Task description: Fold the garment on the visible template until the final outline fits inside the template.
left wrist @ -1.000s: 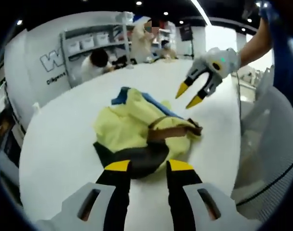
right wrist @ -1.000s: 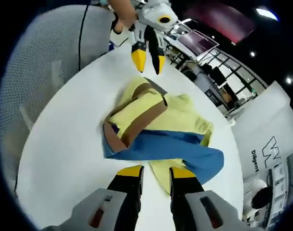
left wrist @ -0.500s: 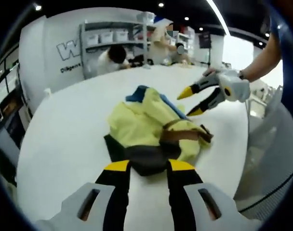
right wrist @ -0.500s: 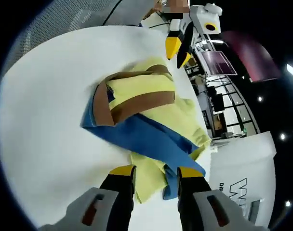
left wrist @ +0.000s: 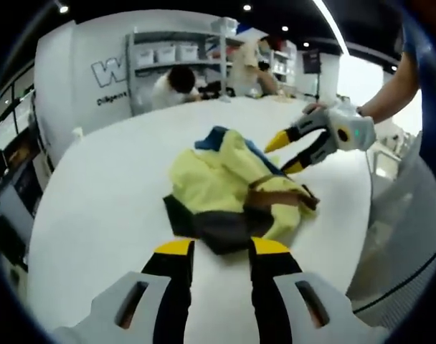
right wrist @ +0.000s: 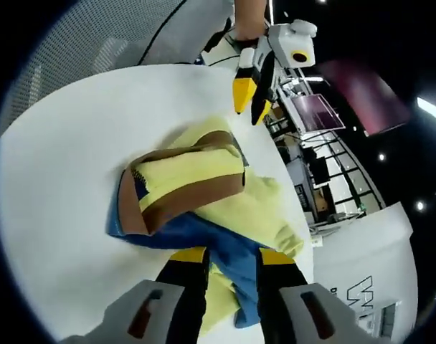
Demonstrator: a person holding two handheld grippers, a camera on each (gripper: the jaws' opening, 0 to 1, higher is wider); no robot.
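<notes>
A crumpled garment [left wrist: 229, 190] of yellow cloth with blue, brown and dark panels lies on the white table [left wrist: 96, 186]. My left gripper [left wrist: 222, 248] stands open just short of the garment's dark hem, nothing between its jaws. My right gripper [left wrist: 286, 153] comes in from the right, open, its yellow tips over the garment's far right side. In the right gripper view the garment [right wrist: 196, 179] lies ahead and its blue part runs between the jaws of my right gripper [right wrist: 232, 256], which stand apart. My left gripper [right wrist: 251, 104] hangs beyond the garment's far edge.
The table's edge curves close on the right, with a grey mesh panel [left wrist: 397, 236] beyond it. A person [left wrist: 176, 82] leans over the table's far end in front of shelves [left wrist: 175, 51]. A person's arm [left wrist: 394, 86] holds my right gripper.
My right gripper has come down to the garment, and the blue cloth now lies between its jaws. My left gripper stays at the dark hem, with both views shifted.
</notes>
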